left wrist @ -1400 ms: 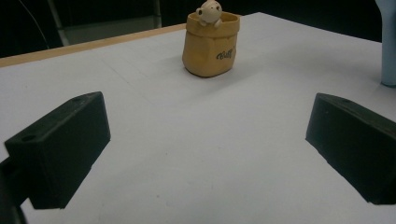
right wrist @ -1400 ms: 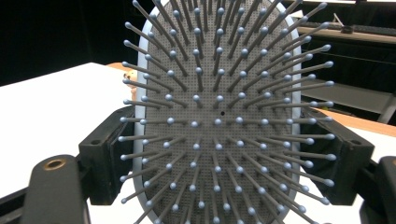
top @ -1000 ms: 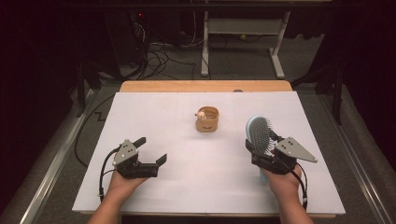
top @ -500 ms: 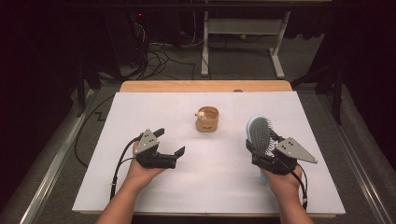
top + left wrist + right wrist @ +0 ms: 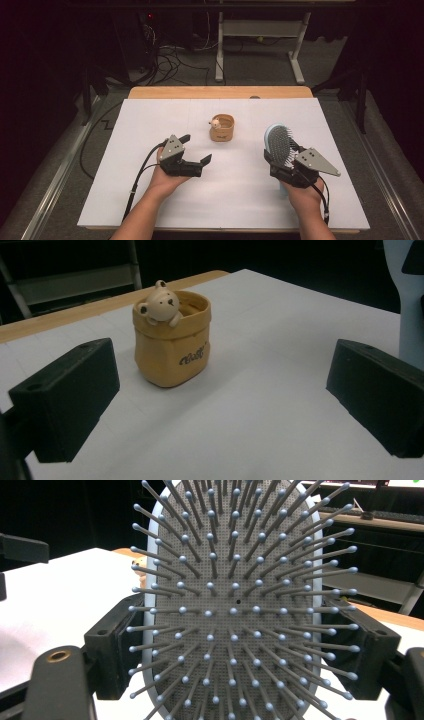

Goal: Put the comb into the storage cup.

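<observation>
Nearest the person's edge of the white table [image 5: 125,200], two forearms come in from the bottom of the high view, each hand carrying a two-jaw gripper. On the left side, the left gripper [image 5: 197,150] hovers over the white surface with its jaws spread wide and nothing between them; a black cable trails back from it along the forearm. In the left gripper view its two black jaws stand far apart at either side, with bare table between them.

On the right side, the right gripper [image 5: 280,159] clamps a pale blue hairbrush [image 5: 279,142] by the edges of its oval head, the brush standing upright with the grey bristle pad turned toward the gripper's camera. In the right gripper view the jaws press on both rims of the hairbrush [image 5: 230,605], whose ball-tipped bristles point at the lens.

Farther out, near the middle of the table and between the two grippers, stands a small tan cup [image 5: 222,128], upright, with a little bear figure peeking over its rim. In the left gripper view the cup [image 5: 172,342] sits ahead of the open jaws, apart from them, with dark lettering on its side.

Beyond the white surface runs a wooden table edge [image 5: 220,92], then dark floor with cables [image 5: 170,57].
</observation>
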A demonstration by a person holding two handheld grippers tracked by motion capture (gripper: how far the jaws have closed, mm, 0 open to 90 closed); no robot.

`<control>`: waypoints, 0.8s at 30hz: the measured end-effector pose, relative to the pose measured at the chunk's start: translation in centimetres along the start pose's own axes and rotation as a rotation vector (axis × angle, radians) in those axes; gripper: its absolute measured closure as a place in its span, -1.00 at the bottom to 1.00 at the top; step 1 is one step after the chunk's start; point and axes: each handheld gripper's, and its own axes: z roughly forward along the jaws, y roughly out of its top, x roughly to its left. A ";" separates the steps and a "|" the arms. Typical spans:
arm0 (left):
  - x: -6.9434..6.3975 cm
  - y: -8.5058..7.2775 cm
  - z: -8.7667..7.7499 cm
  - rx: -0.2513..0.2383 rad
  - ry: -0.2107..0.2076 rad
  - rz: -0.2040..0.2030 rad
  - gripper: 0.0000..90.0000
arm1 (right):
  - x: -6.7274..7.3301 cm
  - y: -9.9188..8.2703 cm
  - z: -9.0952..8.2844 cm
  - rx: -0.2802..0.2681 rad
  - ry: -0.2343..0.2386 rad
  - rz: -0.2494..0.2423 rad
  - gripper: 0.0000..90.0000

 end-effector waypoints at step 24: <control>-1.4 -0.5 -0.9 0.014 -0.051 0.031 -0.99 | 1.5 0.3 0.6 -0.003 0.025 -0.033 -0.54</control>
